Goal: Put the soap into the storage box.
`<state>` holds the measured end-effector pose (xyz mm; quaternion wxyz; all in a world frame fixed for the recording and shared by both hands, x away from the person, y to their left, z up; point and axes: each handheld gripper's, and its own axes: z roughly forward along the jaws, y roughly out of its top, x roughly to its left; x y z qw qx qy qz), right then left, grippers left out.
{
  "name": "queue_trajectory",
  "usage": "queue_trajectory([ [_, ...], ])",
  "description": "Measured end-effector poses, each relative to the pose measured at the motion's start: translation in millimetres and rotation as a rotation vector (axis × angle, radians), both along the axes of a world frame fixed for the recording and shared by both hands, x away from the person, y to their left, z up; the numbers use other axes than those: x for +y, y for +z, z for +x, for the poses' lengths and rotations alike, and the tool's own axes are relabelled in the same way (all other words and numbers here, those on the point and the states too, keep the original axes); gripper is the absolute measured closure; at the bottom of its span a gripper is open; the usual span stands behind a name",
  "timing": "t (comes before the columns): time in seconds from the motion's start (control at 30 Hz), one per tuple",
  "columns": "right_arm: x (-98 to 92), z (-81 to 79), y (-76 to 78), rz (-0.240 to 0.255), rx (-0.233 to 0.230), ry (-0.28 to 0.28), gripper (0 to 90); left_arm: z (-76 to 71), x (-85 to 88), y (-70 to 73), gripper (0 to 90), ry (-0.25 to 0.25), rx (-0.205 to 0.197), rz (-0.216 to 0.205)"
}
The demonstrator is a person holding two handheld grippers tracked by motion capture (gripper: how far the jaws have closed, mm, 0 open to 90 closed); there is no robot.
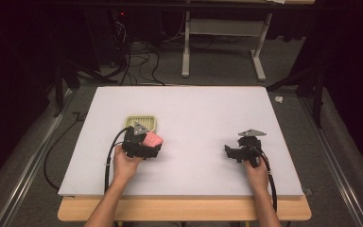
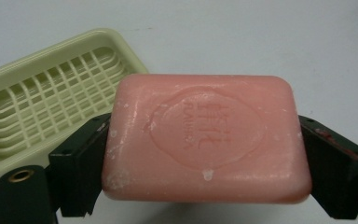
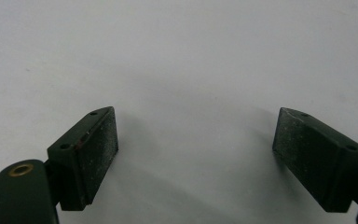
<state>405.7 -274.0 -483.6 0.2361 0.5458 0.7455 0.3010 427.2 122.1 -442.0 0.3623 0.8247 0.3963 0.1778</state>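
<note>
The left gripper (image 1: 147, 144) has its two black jaws pinching a pink rectangular bar of soap (image 2: 205, 140) by its two short ends, with the embossed oval face turned towards the gripper's own camera. In the high view the soap (image 1: 152, 139) sits left of the desk's middle, nearer the front edge than the back, just in front of a pale yellow-green plastic soap dish with a slatted grid floor (image 1: 142, 122). The dish (image 2: 51, 107) lies empty on the white desk top (image 1: 208, 113), behind and to the left of the bar in the left gripper view.

The likeliest trouble is the grip itself. Soap is slick, and the pads bear on rounded ends (there are pale scuffs and a chip-like fleck on its face already), so a tilt or a jolt could let the bar twist or slide out and drop onto the desk. Squeezing harder to prevent that would probably dent it.

If the bar is bound for the dish, it looks nearly as long as the dish's hollow, so a skewed approach could catch it on the rim, leave it perched, or push the light dish towards the back edge.

The right gripper (image 1: 238, 152) rests near the desk's right front, jaws spread wide over bare surface, well apart from the dish and unable to steady it from there.
</note>
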Motion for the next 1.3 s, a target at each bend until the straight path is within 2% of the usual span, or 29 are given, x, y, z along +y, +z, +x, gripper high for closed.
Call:
queue_trajectory([
  [0.37,0.0,0.0,0.0,0.0,0.0,0.0,14.6,5.6,15.8,1.4,13.7,0.061,0.004,0.0],
  [0.57,0.0,0.0,0.0,0.0,0.0,0.0,14.6,10.7,20.0,8.9,13.7,0.09,-0.009,0.016],
  [0.63,-0.1,0.1,0.0,-0.001,0.0,0.001,14.6,12.7,22.8,10.9,13.7,0.11,-0.014,0.007],
  [0.83,0.0,0.0,0.0,0.001,0.0,0.0,14.6,19.3,28.8,12.6,13.7,0.148,0.002,0.013],
  [0.97,0.0,0.0,0.0,0.001,0.0,0.0,14.6,23.3,29.3,12.4,13.7,0.164,0.001,0.054],
  [1.17,0.0,0.0,0.0,0.001,0.0,0.0,14.6,30.4,34.0,12.5,13.7,0.2,0.015,0.034],
  [1.3,0.0,0.0,0.0,0.001,0.0,0.0,14.6,35.3,37.5,10.4,13.7,0.219,0.03,0.047],
])
